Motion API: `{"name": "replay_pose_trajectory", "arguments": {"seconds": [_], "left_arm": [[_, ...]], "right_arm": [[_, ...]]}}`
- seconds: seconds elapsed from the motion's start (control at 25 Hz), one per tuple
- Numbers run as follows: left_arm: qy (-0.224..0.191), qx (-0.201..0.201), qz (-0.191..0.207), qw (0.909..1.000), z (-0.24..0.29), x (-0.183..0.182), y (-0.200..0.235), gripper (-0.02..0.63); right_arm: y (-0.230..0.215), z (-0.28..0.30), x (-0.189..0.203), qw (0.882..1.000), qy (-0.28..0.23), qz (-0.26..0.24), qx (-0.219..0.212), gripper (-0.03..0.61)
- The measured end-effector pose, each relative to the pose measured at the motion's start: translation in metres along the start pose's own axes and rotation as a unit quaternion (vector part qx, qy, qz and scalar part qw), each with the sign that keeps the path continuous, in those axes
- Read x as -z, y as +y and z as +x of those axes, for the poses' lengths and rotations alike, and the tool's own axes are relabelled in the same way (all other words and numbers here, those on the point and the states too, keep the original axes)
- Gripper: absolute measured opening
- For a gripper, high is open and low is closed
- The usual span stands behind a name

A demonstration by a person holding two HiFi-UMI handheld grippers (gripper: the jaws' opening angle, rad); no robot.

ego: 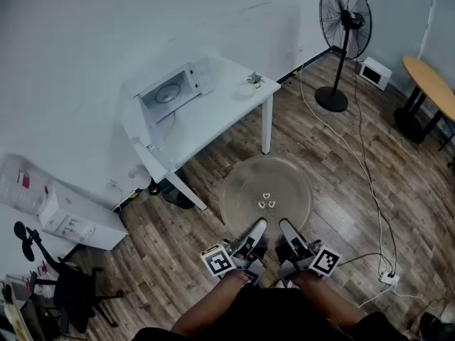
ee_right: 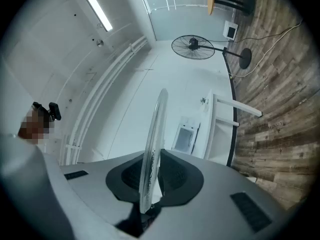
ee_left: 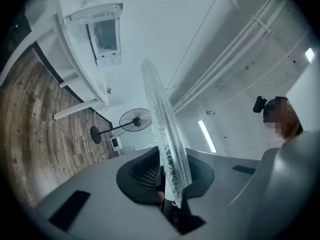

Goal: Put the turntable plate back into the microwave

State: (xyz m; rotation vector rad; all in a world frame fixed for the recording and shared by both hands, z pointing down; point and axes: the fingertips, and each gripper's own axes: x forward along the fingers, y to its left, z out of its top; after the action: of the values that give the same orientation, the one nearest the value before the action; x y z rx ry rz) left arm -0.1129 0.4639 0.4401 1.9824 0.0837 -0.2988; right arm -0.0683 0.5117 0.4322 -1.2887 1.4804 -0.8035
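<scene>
A clear glass turntable plate [ego: 266, 190] is held flat out in front of me, above the wooden floor. My left gripper [ego: 250, 239] is shut on its near rim, and my right gripper [ego: 289, 237] is shut on the rim just beside it. In the left gripper view the plate [ee_left: 165, 139] stands edge-on between the dark pads; the right gripper view shows the plate [ee_right: 152, 154] the same way. The white microwave [ego: 174, 89] sits with its door open on a white table [ego: 213, 116] ahead and to the left, well away from the plate.
A standing fan [ego: 343, 27] is at the far right, with cables [ego: 362, 183] trailing across the floor to a power strip [ego: 388, 277]. A round wooden table [ego: 430, 84] is at the right edge. White boxes [ego: 75, 215] and a black chair [ego: 67, 290] are at the left.
</scene>
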Motion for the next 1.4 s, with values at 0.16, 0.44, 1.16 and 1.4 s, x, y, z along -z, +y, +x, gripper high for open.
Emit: {"name": "replay_pose_trajectory", "arguments": {"seconds": [0.16, 0.44, 1.16, 1.4], "left_arm": [[0.009, 0.003, -0.001, 1.0000, 0.001, 0.002, -0.004, 0.060], [0.010, 0.009, 0.002, 0.9999, 0.000, -0.005, -0.007, 0.060], [0.014, 0.012, 0.007, 0.9998, 0.017, -0.077, 0.020, 0.063], [-0.013, -0.004, 0.002, 0.9999, 0.048, -0.107, 0.044, 0.062]], "right_arm": [[0.005, -0.002, 0.000, 1.000, -0.008, 0.002, -0.001, 0.055], [0.011, 0.004, 0.001, 1.000, -0.013, -0.005, -0.011, 0.058], [-0.004, 0.081, -0.002, 1.000, -0.024, 0.000, -0.019, 0.063], [-0.024, 0.126, -0.027, 0.999, 0.003, 0.032, -0.027, 0.058]]}}
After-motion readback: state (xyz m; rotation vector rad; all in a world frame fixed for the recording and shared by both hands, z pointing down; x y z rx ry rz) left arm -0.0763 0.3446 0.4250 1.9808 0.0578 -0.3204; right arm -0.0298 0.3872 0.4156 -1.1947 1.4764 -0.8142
